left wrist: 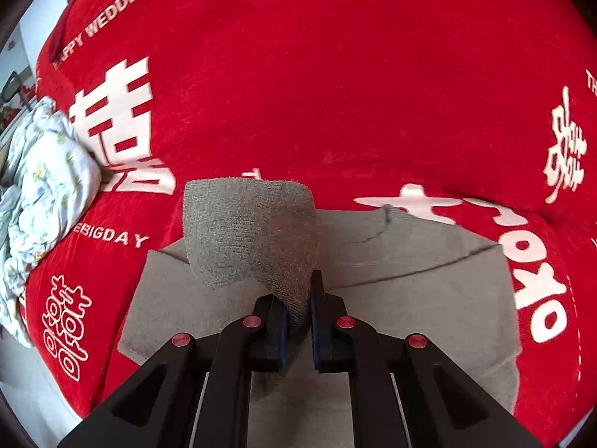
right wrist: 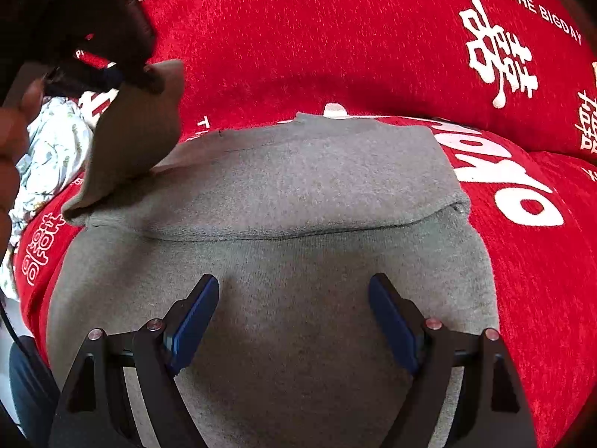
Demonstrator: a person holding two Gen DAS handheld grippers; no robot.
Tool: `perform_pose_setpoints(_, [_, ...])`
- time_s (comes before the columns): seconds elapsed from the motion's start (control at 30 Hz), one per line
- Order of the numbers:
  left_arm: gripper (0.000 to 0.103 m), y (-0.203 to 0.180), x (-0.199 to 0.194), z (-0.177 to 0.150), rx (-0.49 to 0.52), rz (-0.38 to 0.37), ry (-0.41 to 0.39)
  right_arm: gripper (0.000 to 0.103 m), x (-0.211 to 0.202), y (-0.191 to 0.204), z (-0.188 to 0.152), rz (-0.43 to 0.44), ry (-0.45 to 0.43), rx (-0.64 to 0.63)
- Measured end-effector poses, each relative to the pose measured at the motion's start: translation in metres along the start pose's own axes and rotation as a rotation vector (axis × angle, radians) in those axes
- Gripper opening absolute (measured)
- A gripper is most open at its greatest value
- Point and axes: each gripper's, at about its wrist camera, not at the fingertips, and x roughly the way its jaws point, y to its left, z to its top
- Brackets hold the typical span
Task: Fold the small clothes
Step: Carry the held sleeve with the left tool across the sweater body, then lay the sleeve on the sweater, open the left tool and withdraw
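A small grey knit garment (right wrist: pixel 291 194) lies flat on a red sofa cover (right wrist: pixel 335 44); its right sleeve is folded in across the body. My left gripper (left wrist: pixel 298 298) is shut on the left sleeve (left wrist: pixel 253 231) and holds it lifted above the garment (left wrist: pixel 410 291). In the right wrist view the left gripper (right wrist: pixel 123 71) is at upper left with the raised sleeve (right wrist: pixel 134 138) hanging from it. My right gripper (right wrist: pixel 294 298) is open and empty, low over the garment's lower body.
A crumpled light floral cloth (left wrist: pixel 41 186) lies at the left on the sofa; it also shows in the right wrist view (right wrist: pixel 52 149). The red cover (left wrist: pixel 335 93) carries white lettering. A hand (right wrist: pixel 11 142) shows at far left.
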Motion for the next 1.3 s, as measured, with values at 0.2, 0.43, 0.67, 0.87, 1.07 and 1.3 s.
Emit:
perform_pose_setpoints(0.2, [0.01,-0.028,-0.002,0.001,0.056,-0.013,-0.004,0.085,-0.001,-0.004,-0.002,0.022,-0.014,0.01])
perform_pose_setpoints(0.43, [0.01,-0.057,0.006,-0.005,0.115,-0.003,0.012,0.085,-0.004,-0.009,-0.005,0.055,-0.032,0.026])
perform_pose_setpoints(0.67, [0.01,-0.08,0.018,-0.014,0.161,0.014,0.034,0.085,-0.007,-0.012,-0.009,0.083,-0.043,0.038])
perform_pose_setpoints(0.87, [0.01,-0.101,0.024,-0.022,0.218,0.001,0.042,0.085,-0.011,-0.014,-0.012,0.099,-0.053,0.044])
perform_pose_setpoints(1.07, [0.01,-0.124,0.03,-0.031,0.307,-0.064,0.071,0.085,-0.013,-0.016,-0.015,0.094,-0.058,0.035])
perform_pose_setpoints(1.3, [0.01,-0.136,0.049,-0.042,0.354,-0.15,0.149,0.085,-0.015,-0.017,-0.018,0.099,-0.067,0.025])
